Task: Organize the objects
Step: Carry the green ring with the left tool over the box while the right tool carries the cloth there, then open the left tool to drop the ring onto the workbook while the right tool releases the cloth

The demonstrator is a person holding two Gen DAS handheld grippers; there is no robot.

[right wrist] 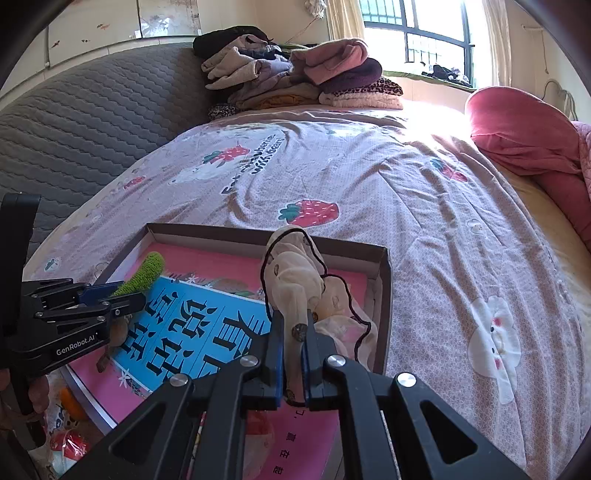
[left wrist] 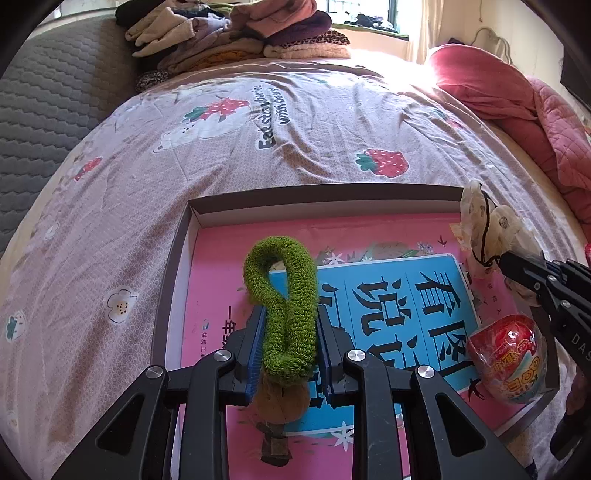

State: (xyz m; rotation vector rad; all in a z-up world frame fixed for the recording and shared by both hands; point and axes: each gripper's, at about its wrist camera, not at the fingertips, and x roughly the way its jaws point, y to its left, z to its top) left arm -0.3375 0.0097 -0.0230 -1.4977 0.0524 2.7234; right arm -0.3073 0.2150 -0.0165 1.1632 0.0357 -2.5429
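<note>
A shallow brown cardboard box (left wrist: 177,258) (right wrist: 384,291) lies on the bed with a pink and blue book (left wrist: 388,302) (right wrist: 192,325) flat inside it. My left gripper (left wrist: 290,325) (right wrist: 122,293) is shut on a green knitted loop toy (left wrist: 284,295) (right wrist: 146,271) with a brown end, held above the book. My right gripper (right wrist: 293,332) (left wrist: 506,264) is shut on a cream patterned cloth pouch with a dark cord (right wrist: 295,273) (left wrist: 484,229), over the box's right side. A red wrapped egg-shaped toy (left wrist: 511,360) rests at the box's near right corner.
The box sits on a pink bedsheet printed with strawberries (left wrist: 295,140) (right wrist: 424,192). A pile of folded clothes (left wrist: 236,33) (right wrist: 295,74) is at the far end, a red quilt (left wrist: 517,92) (right wrist: 528,140) at the far right, a grey quilted headboard (left wrist: 48,103) on the left.
</note>
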